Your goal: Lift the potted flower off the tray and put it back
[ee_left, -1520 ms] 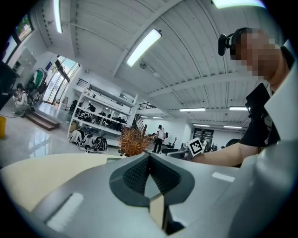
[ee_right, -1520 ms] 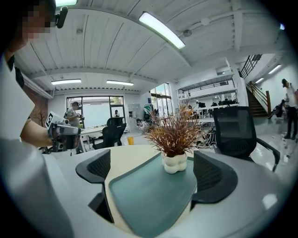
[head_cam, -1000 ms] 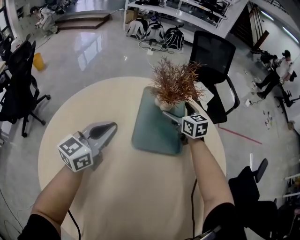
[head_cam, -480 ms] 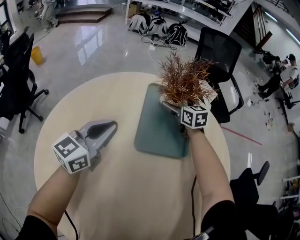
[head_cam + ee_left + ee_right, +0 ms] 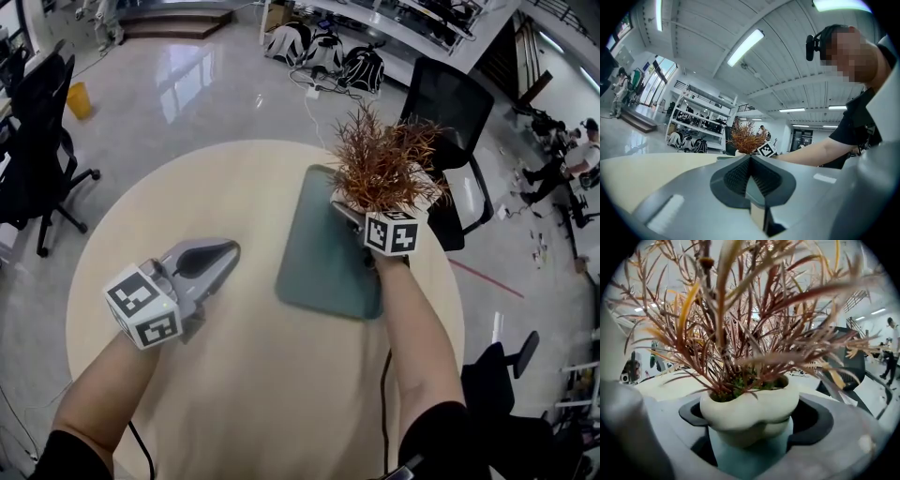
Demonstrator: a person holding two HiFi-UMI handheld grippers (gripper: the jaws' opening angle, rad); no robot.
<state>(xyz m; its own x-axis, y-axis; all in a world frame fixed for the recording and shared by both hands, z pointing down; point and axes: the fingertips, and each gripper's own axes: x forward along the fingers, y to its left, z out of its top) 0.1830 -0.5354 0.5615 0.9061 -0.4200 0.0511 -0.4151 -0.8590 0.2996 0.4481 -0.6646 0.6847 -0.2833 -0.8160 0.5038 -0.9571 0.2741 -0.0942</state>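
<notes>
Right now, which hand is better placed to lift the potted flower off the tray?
Right. The right gripper has the potted flower between its jaws, which have just been closing, on the tray; the left gripper is shut and apart from the tray.

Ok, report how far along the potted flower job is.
Done: the right claw is at the potted flower, which sits between its jaws. In hand: those jaws have just been closing, with gaps showing on both sides, so no grip yet. Left: grip it, lift it off the tray it stands on, then set it back. The left claw is shut and empty, off to the side.
</notes>
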